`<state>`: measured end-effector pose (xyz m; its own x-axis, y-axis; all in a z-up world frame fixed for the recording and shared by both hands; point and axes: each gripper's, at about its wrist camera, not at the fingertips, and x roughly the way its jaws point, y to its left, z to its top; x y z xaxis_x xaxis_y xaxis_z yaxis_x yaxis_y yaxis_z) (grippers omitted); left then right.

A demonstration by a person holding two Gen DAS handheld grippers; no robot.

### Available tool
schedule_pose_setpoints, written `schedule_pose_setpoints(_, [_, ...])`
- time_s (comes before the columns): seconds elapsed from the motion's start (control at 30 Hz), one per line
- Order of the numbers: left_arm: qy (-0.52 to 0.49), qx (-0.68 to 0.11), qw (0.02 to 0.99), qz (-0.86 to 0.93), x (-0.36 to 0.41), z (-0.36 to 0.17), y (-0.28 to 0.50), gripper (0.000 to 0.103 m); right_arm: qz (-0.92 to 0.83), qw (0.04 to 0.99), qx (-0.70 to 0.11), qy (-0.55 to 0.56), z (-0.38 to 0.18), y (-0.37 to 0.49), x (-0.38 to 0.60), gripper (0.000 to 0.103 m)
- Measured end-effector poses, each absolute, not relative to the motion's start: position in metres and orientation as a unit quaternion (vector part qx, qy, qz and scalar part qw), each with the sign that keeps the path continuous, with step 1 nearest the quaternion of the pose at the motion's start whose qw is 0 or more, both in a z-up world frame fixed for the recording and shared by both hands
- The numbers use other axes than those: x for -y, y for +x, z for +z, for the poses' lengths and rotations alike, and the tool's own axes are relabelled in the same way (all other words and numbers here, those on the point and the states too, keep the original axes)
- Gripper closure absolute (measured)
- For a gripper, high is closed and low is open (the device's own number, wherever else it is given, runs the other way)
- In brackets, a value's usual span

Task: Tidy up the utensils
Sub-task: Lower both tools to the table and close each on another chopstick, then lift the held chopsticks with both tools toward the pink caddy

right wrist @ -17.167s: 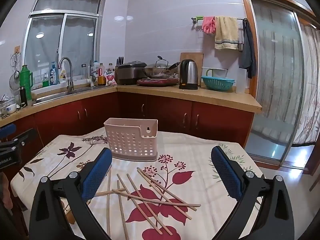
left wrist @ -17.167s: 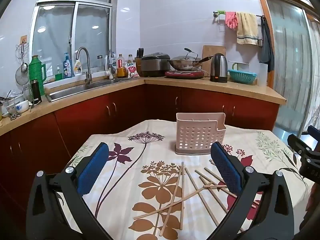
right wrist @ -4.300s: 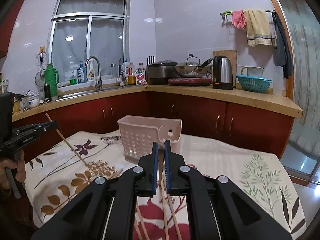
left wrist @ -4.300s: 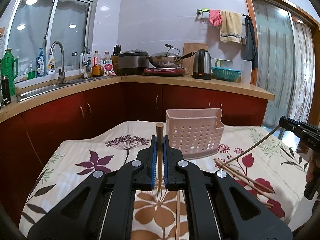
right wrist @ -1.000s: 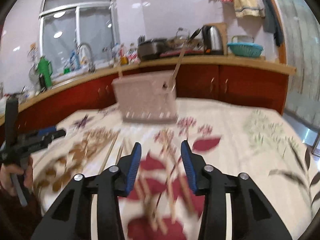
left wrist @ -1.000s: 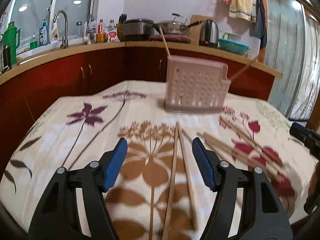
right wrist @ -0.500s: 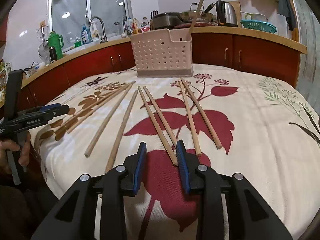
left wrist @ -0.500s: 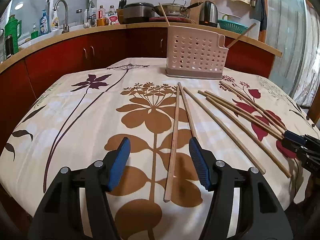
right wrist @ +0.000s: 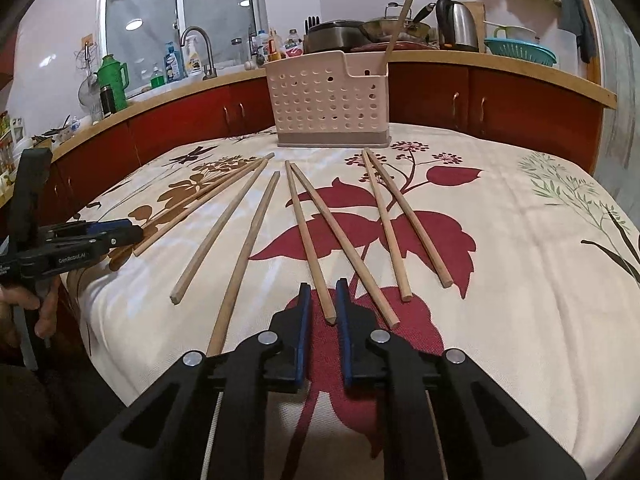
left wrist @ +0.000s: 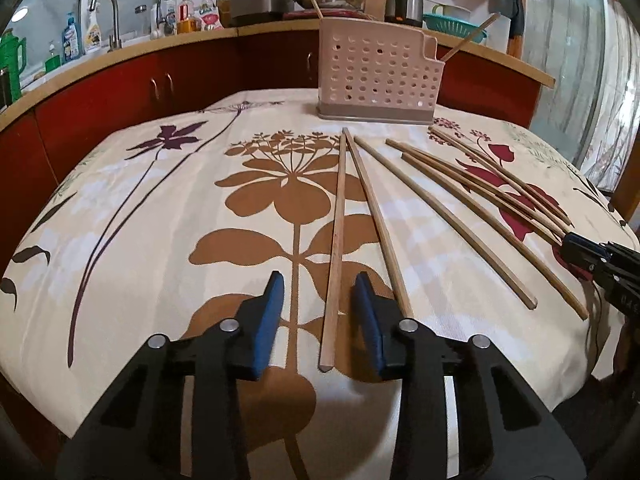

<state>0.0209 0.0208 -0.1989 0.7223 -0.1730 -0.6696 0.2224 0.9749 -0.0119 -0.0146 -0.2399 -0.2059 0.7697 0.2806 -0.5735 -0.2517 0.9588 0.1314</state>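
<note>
A perforated utensil holder point(right wrist: 328, 98) stands at the far side of the table point(right wrist: 520, 280), with a chopstick point(right wrist: 396, 28) leaning out of it at each end. Before the holder, loose chopsticks point(right wrist: 224, 232) lie fanned across the tablecloth – near ends toward the front edge. The left gripper point(left wrist: 318, 312) straddles the near end of one chopstick point(left wrist: 336, 240) at the left of the fan; the right gripper point(right wrist: 320, 308) flanks the near tip of another chopstick point(right wrist: 306, 236) – further right. Behind the table runs a counter point(right wrist: 500, 66).
</note>
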Motion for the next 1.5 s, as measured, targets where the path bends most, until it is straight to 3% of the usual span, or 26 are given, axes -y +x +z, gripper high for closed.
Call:
schedule_pose_setpoints(0.1, [0.035,-0.356,0.927,-0.109,-0.022,-0.199,0.020,0.072,0.143,0.940,-0.309,0.022,-0.206,-0.014,0.239,0.094])
schedule_pose_setpoints(0.3, [0.053,-0.352,0.925,-0.130,-0.019,-0.199,0.011,0.095,0.147,0.940,-0.306,0.018,-0.205,-0.017,0.237,0.095])
schedule_pose_setpoints(0.6, [0.054,-0.350,0.926,-0.132,-0.021,-0.197,0.007,0.096,0.148,0.945,-0.292,0.020,-0.194,-0.022,0.235,0.095])
schedule_pose_setpoints(1.13, [0.015,-0.240,0.965,-0.102,-0.044,-0.116,-0.004,0.096,0.141,0.967,-0.213,0.021,-0.125,-0.034,0.235,0.097])
schedule_pose_setpoints(1.5, [-0.001,-0.209,0.973,-0.098,-0.054,-0.087,0.007,0.096,0.148,0.972,-0.175,0.042,-0.091,-0.009,0.237,0.097])
